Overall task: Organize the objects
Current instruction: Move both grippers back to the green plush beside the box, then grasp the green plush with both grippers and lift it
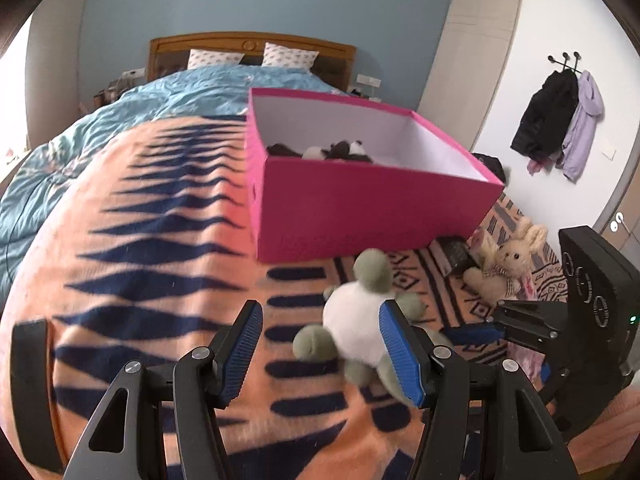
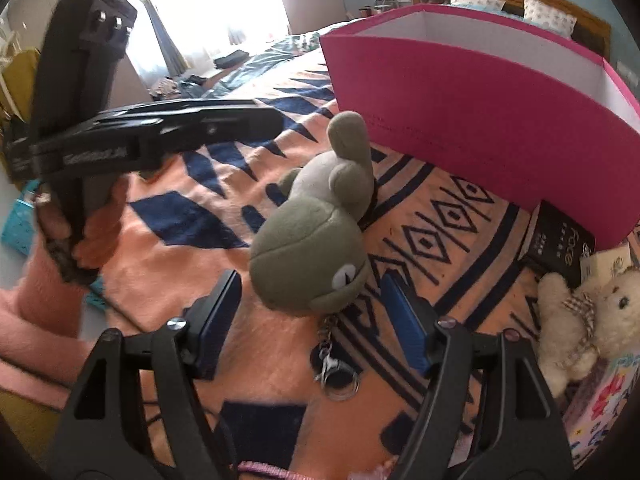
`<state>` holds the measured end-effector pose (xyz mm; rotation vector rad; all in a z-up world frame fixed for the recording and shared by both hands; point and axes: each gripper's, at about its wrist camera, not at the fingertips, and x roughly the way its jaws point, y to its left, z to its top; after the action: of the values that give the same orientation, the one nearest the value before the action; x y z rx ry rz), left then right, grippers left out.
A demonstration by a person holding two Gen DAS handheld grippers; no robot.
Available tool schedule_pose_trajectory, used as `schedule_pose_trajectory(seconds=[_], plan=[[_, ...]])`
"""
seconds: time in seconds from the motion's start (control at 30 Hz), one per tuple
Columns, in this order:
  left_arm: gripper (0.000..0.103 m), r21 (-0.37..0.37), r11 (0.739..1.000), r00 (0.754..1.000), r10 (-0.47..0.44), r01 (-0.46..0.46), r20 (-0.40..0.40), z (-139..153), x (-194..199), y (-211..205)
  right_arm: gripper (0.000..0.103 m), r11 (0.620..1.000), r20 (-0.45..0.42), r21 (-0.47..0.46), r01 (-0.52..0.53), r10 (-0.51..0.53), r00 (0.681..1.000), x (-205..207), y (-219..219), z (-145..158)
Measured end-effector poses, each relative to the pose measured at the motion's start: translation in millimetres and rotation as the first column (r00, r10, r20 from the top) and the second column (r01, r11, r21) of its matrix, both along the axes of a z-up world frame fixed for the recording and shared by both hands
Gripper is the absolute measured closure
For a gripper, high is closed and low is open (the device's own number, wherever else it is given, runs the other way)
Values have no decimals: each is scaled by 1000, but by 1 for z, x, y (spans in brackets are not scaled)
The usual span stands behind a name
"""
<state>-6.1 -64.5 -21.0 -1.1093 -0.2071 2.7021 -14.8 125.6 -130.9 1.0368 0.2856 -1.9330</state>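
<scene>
A green and white frog plush with a key clasp lies on the orange and navy blanket in front of the pink box. In the right wrist view my right gripper is open, its blue pads on either side of the plush's head without touching it. My left gripper is open too; its right finger overlaps the plush's white belly. Each gripper shows in the other's view: the right, the left.
A panda plush lies inside the pink box. A beige bunny plush and a black packet sit to the right of the box. A hand in a pink sleeve holds the left gripper. Blue duvet covers the far bed.
</scene>
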Motion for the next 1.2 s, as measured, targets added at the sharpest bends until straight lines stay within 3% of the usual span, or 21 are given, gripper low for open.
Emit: schedule_pose_trajectory(seconds=[0.1, 0.17, 0.5, 0.77, 0.97, 1.07, 1.2], plan=[[41, 9, 1000, 1000, 11, -11, 4, -3, 5, -5, 30, 1000, 3, -4, -8, 8, 1000, -1, -6, -7], [41, 11, 1000, 1000, 15, -15, 9, -4, 6, -7, 41, 1000, -4, -7, -1, 1, 1000, -4, -5, -7], [41, -14, 999, 998, -49, 50, 34, -12, -6, 6, 44, 971, 151, -195, 141, -112, 982, -59, 46, 21], [41, -49, 990, 988, -128, 132, 83, -23, -29, 30, 45, 936, 239, -228, 267, -212, 947, -94, 76, 13], [41, -106, 977, 980, -175, 184, 94, -24, -45, 46, 44, 939, 217, -216, 266, -219, 951, -77, 76, 8], [41, -128, 969, 975, -200, 211, 94, -22, -52, 52, 34, 939, 188, -202, 280, -243, 952, -66, 74, 6], [41, -111, 963, 967, -237, 246, 90, -18, -58, 54, 33, 942, 170, -184, 282, -252, 953, -64, 71, 2]])
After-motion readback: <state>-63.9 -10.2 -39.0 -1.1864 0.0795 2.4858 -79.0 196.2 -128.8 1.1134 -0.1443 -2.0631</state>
